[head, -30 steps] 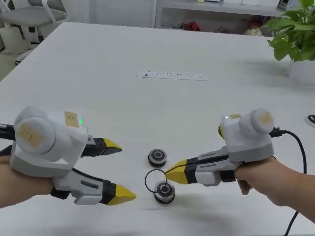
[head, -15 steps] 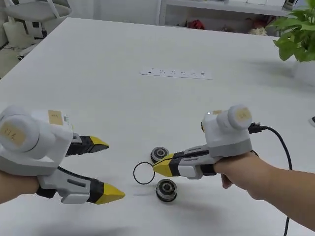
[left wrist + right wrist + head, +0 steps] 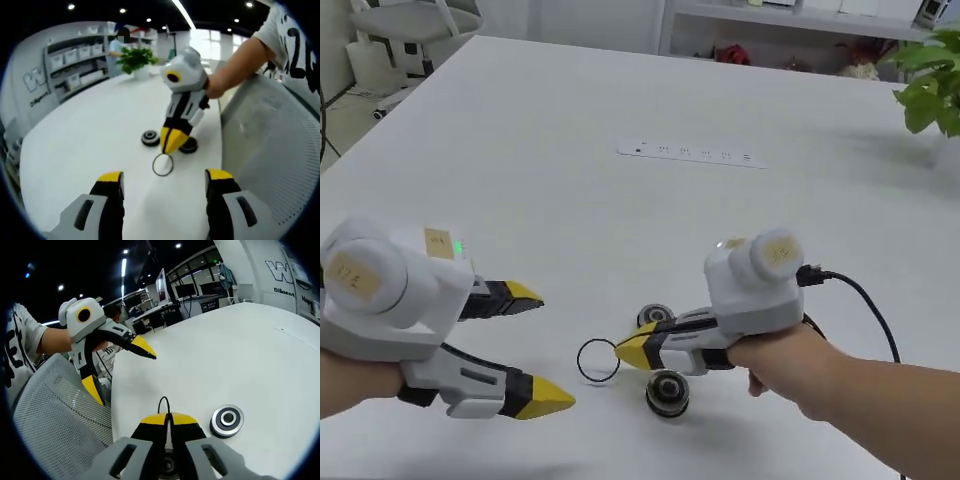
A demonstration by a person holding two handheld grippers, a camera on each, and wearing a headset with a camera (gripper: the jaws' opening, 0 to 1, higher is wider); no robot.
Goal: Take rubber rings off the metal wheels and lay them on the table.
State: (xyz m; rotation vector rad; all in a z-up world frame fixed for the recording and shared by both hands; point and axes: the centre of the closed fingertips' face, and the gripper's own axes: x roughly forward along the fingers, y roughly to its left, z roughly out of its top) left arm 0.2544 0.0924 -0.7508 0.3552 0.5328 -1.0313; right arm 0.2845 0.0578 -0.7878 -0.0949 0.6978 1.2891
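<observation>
We have drawn the rubber ring (image 3: 598, 360) clear of the metal wheels (image 3: 667, 392).
The right gripper (image 3: 625, 352) has its fingers closed on the ring at the wheels' nine o'clock. The left gripper (image 3: 550, 348) is wide open and empty. If we drop the ring from a height, it could roll across the desk (image 3: 620, 220).

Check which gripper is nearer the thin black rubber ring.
Right. The right gripper pinches the thin black rubber ring at its edge, jaws shut; the left gripper is open, apart from it on the opposite side.

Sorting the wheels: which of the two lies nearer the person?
The metal wheel on the near side of the right gripper; the other wheel lies beyond it.
</observation>
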